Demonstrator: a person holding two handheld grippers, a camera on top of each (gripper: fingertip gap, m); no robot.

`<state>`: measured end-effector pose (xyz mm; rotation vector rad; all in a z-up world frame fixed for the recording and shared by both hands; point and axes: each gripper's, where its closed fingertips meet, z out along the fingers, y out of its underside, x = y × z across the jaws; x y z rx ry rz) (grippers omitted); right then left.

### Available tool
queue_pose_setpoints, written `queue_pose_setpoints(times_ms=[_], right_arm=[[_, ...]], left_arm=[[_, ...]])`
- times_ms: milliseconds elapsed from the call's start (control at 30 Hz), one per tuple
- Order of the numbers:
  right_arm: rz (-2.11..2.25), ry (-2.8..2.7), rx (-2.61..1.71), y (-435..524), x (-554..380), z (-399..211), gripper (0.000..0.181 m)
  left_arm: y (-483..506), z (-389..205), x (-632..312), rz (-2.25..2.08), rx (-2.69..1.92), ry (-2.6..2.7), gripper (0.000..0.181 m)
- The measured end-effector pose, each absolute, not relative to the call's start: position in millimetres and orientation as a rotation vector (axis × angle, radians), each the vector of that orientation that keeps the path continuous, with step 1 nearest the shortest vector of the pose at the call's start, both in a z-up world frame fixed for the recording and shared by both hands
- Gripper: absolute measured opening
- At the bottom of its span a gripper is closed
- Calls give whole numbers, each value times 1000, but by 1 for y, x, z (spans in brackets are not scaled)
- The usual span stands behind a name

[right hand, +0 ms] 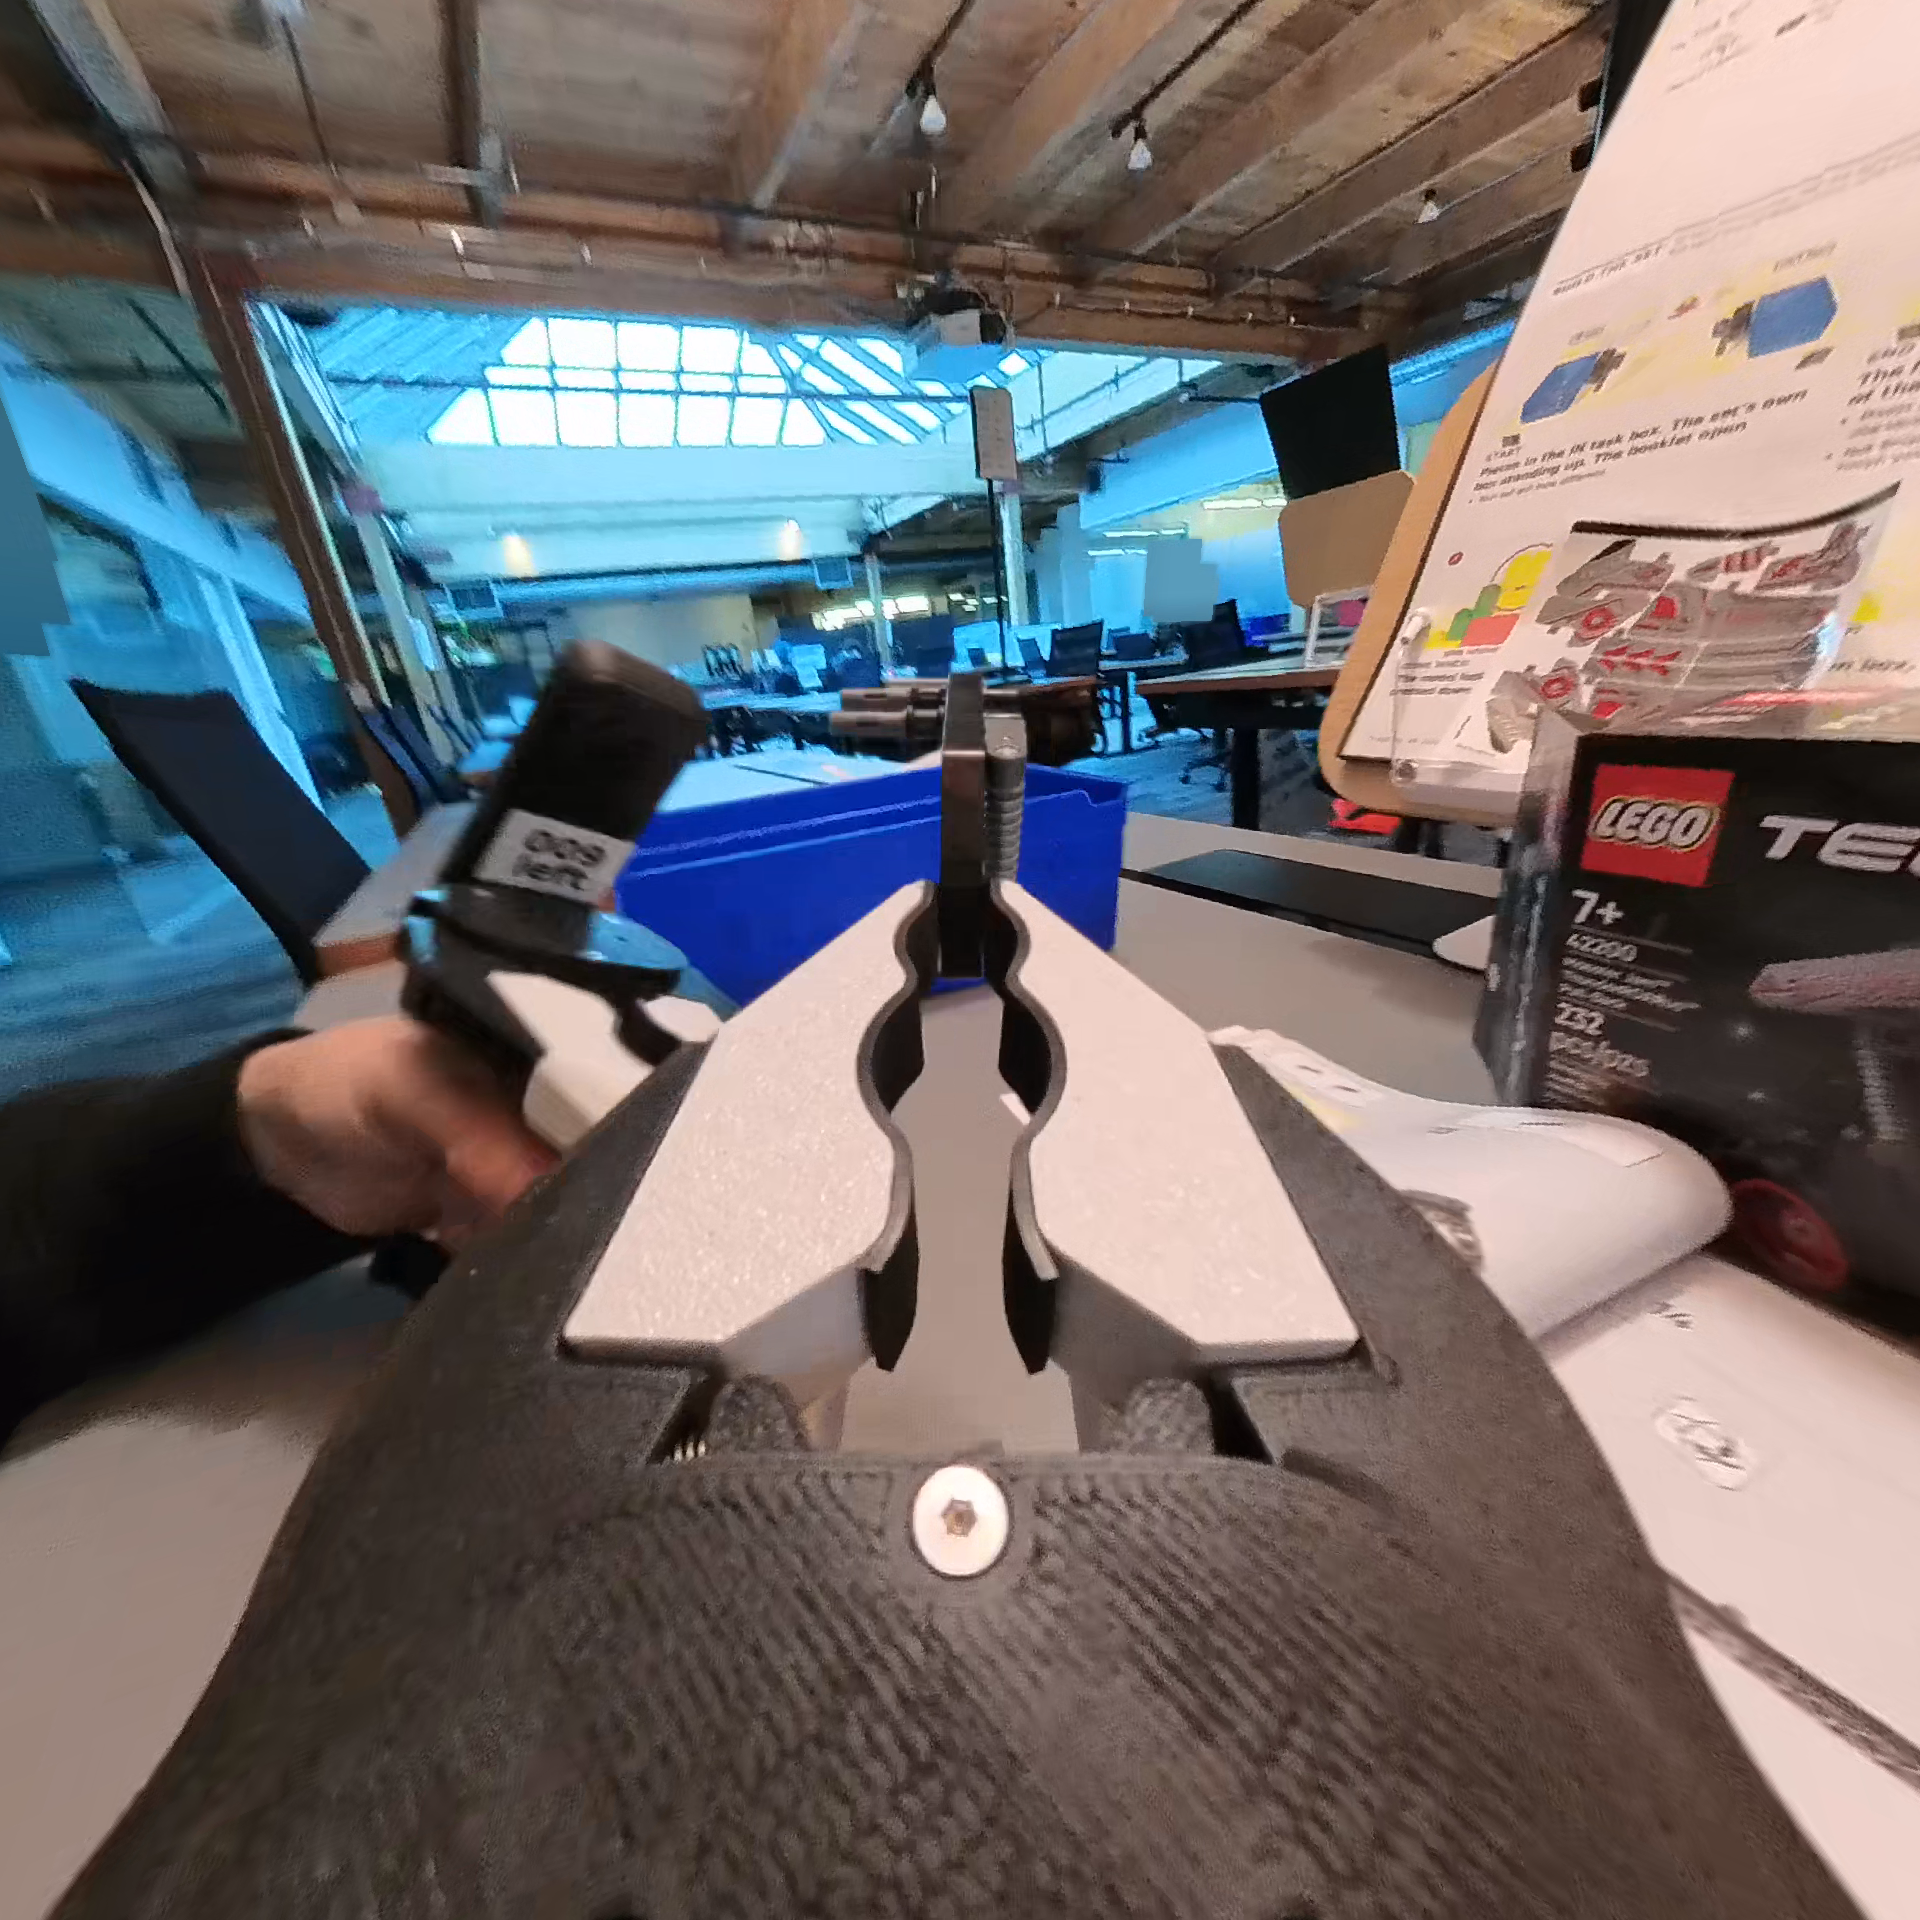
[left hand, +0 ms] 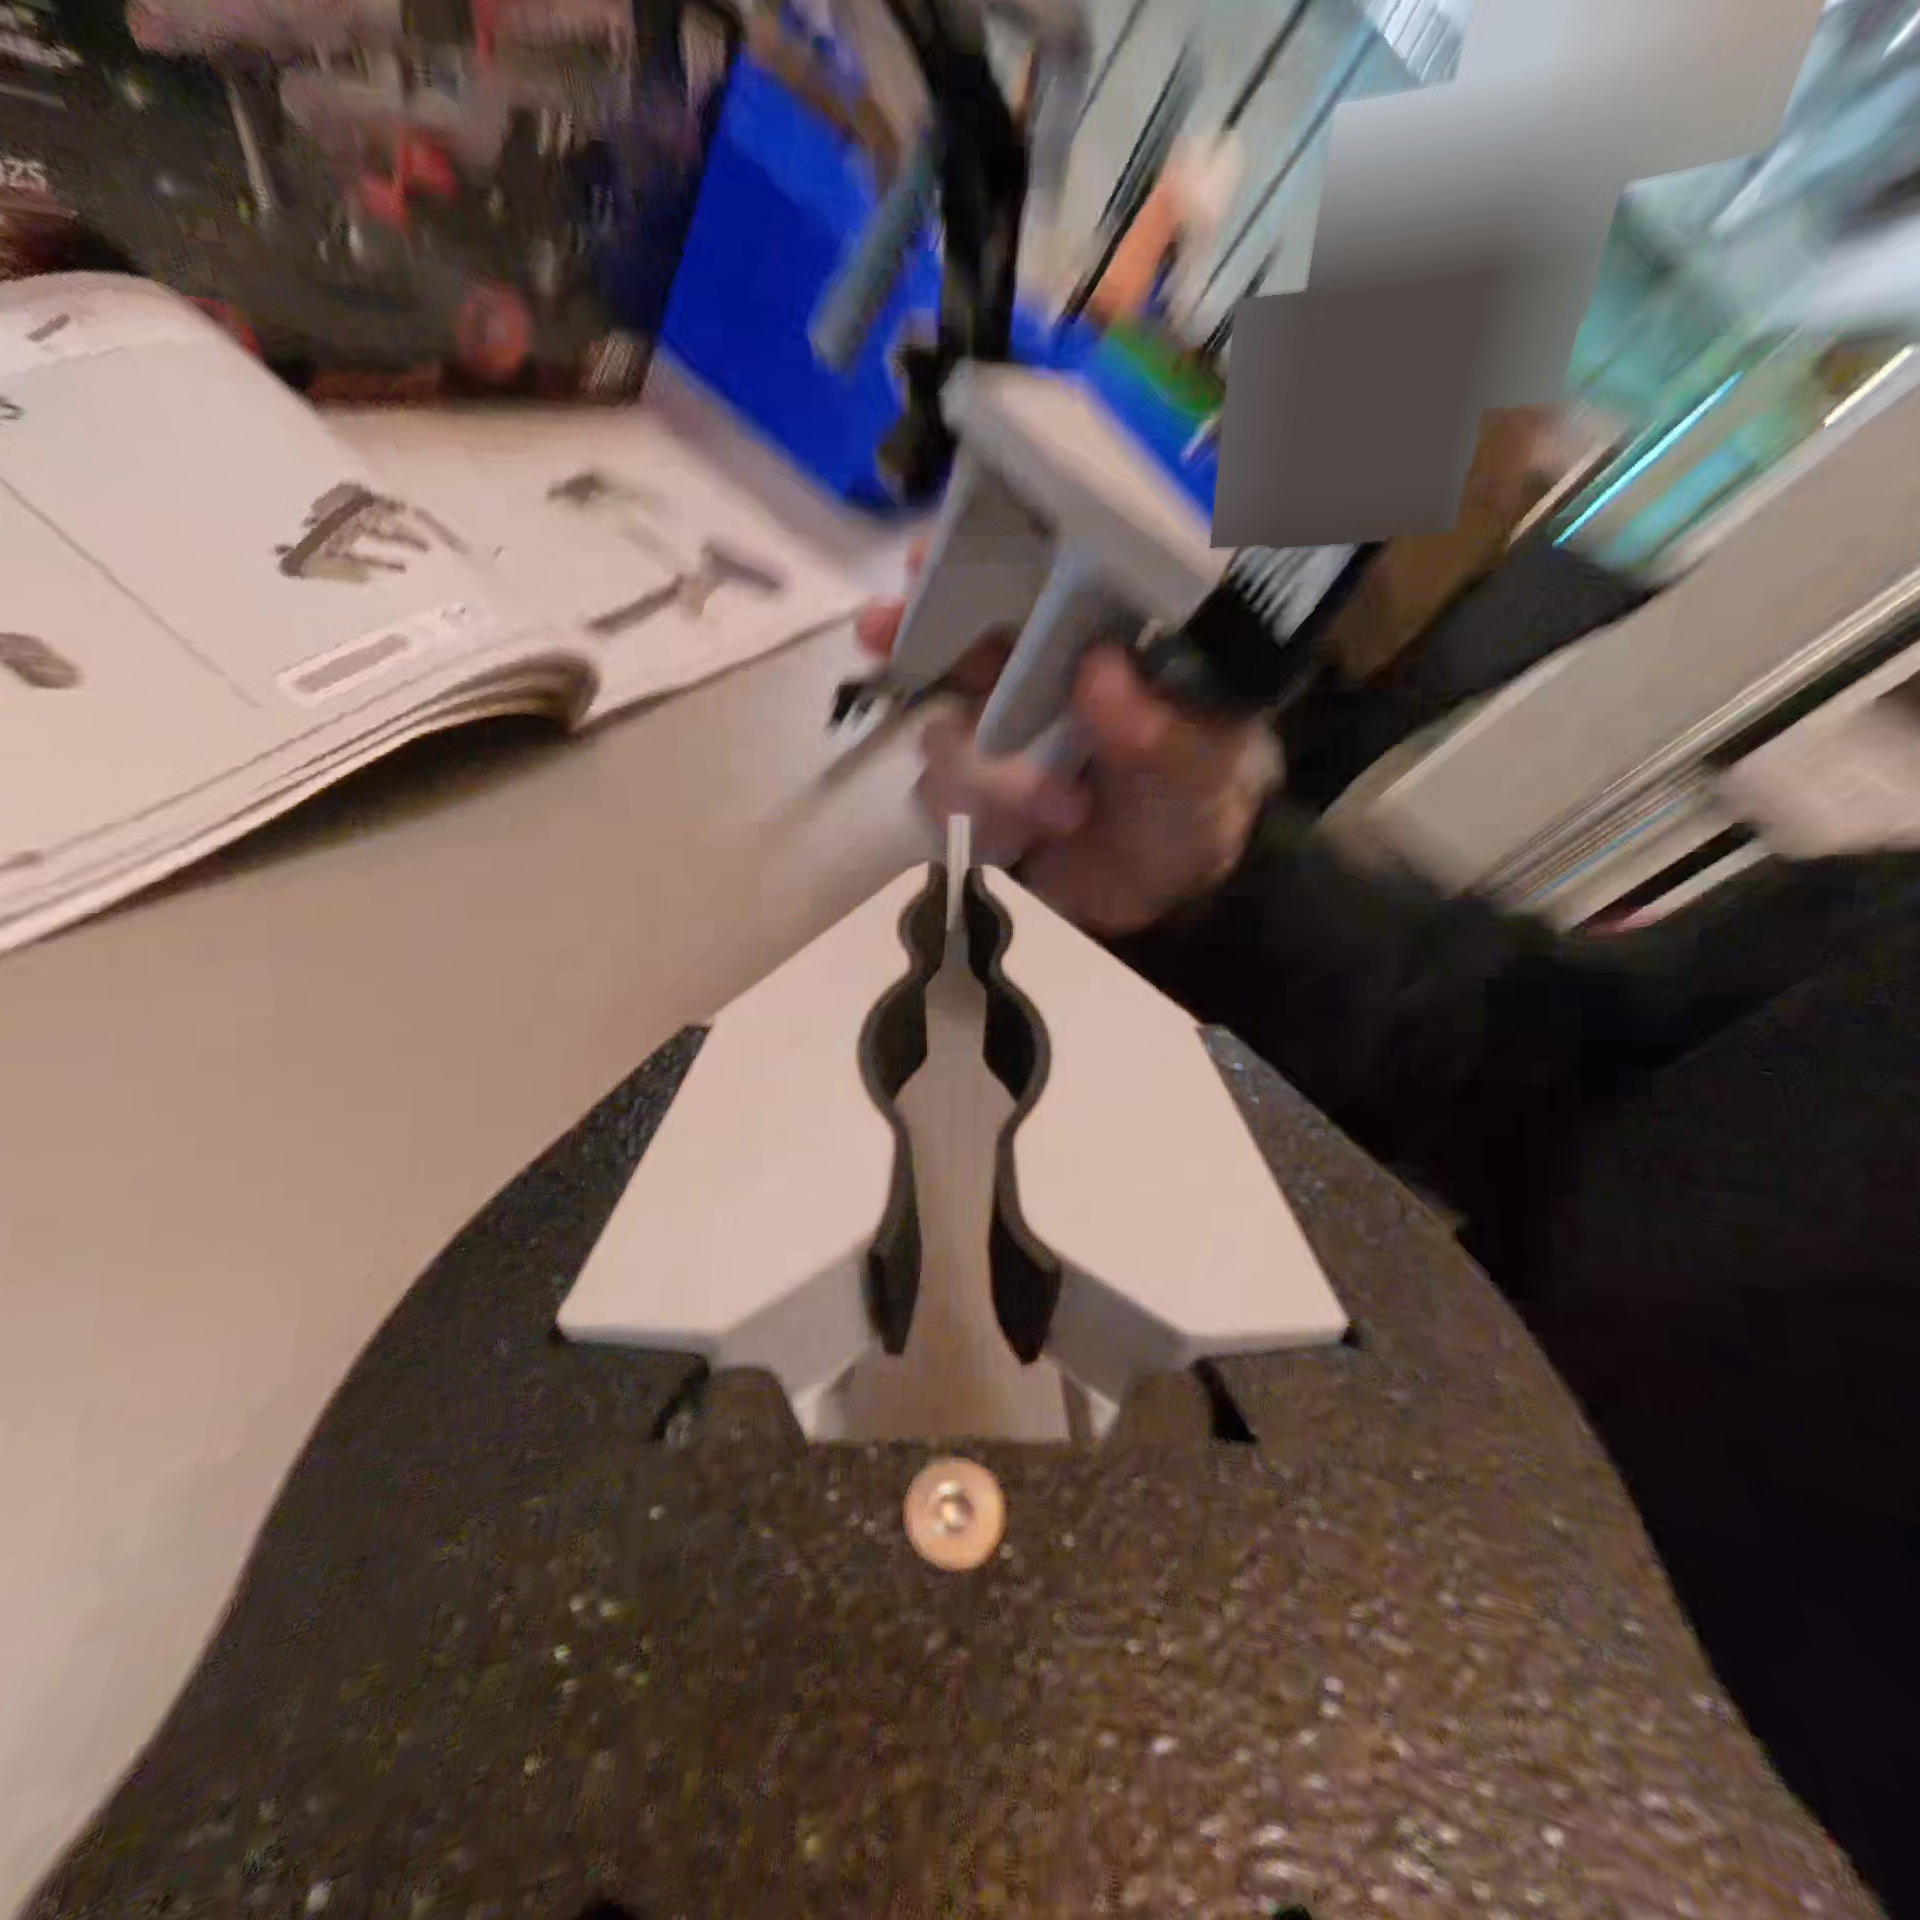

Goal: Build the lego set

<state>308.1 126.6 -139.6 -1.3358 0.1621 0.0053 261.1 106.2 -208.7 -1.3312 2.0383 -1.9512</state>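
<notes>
Left wrist view: your left tongs [left hand: 958,883] pinch a thin white piece [left hand: 958,844]. Your right tongs [right hand: 964,914] clamp a black-and-grey lego assembly [right hand: 971,800], upright at their tips, blue bin [right hand: 831,862] behind.
</notes>
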Motion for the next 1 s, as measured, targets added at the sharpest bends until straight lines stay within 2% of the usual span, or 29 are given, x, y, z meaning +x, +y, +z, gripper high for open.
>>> queue_pose_setpoints(times_ms=[133, 300, 1000], right_arm=[[104, 186, -1277, 127, 305, -139, 5], [171, 127, -1200, 128, 291, -128, 5], [16, -40, -1240, 132, 277, -132, 5]], left_arm=[[124, -167, 267, -2537, -1509, 1580, 1], [124, -155, 266, -2831, -1581, 1356, 1], [122, -152, 268, -3015, -1687, 1131, 1]])
